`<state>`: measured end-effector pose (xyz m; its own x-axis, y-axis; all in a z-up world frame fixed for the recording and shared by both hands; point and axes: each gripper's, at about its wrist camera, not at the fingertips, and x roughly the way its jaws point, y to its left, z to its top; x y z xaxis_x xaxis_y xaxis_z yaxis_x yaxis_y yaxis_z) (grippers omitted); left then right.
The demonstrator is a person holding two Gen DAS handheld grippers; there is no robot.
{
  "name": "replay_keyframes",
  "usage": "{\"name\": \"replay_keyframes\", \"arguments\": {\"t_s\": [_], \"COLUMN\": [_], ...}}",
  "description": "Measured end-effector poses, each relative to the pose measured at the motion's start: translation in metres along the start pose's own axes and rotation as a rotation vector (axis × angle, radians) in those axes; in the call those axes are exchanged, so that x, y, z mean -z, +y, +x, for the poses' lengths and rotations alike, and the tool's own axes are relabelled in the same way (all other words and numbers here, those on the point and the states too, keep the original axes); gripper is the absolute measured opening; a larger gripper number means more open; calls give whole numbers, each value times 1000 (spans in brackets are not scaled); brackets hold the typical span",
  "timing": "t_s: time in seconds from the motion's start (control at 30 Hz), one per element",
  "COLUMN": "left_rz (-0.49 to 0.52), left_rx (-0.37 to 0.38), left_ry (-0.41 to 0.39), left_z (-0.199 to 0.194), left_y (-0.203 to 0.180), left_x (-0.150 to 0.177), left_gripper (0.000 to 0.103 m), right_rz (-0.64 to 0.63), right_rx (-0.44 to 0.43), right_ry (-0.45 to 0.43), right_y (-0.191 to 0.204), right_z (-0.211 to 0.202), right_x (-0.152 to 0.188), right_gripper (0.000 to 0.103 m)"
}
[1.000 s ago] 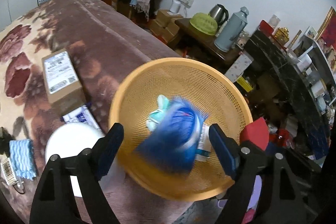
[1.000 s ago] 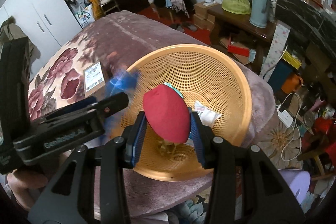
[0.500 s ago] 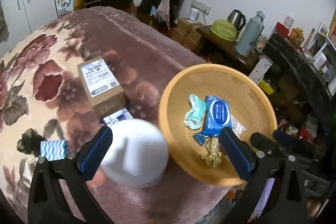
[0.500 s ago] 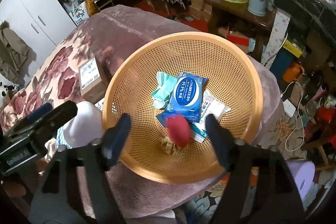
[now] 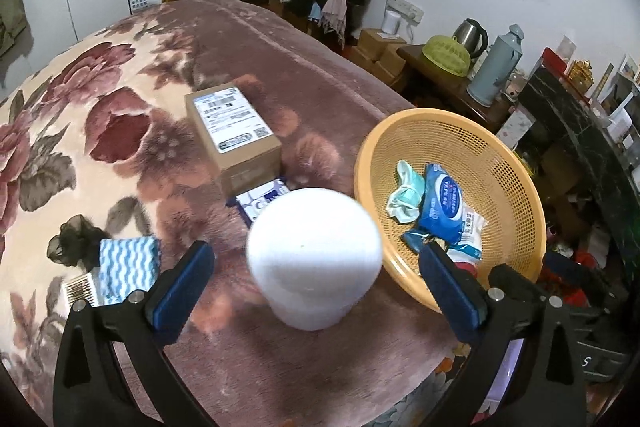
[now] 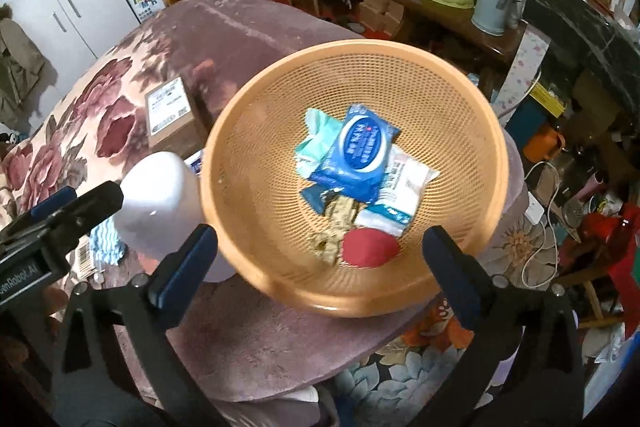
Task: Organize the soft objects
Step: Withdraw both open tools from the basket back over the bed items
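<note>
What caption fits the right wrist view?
Open right gripper above orange basket, red soft object released inside.

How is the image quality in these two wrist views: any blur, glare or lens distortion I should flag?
Left wrist view: strong fisheye bending with dark corners; the white roll is soft-edged, while the cardboard box label is fairly crisp. Right wrist view: same distortion; the orange basket rim is smeared on its near left side, and a small glare spot sits on the roll.

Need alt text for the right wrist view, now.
The open right gripper hangs over an orange basket holding a red pouch, a blue wipes pack and other soft packets. A white roll stands beside it on the floral blanket.
</note>
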<state>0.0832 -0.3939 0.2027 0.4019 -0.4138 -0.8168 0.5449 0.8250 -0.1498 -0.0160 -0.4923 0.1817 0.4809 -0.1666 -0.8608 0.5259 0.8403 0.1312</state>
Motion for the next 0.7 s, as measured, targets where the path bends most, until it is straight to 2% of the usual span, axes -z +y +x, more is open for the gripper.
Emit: {"name": "replay_keyframes", "arguments": {"t_s": [0.7], "left_rz": [-120], "left_rx": [-46], "left_ry": [-38], "left_z": [-36], "left_y": [97], "left_x": [17], "left_gripper": [102], "right_rz": [-183], "right_rx": [-36], "right_ry": [-23], "right_y": [105], "right_z": [-13], "right_x": [3], "right_gripper": [103]}}
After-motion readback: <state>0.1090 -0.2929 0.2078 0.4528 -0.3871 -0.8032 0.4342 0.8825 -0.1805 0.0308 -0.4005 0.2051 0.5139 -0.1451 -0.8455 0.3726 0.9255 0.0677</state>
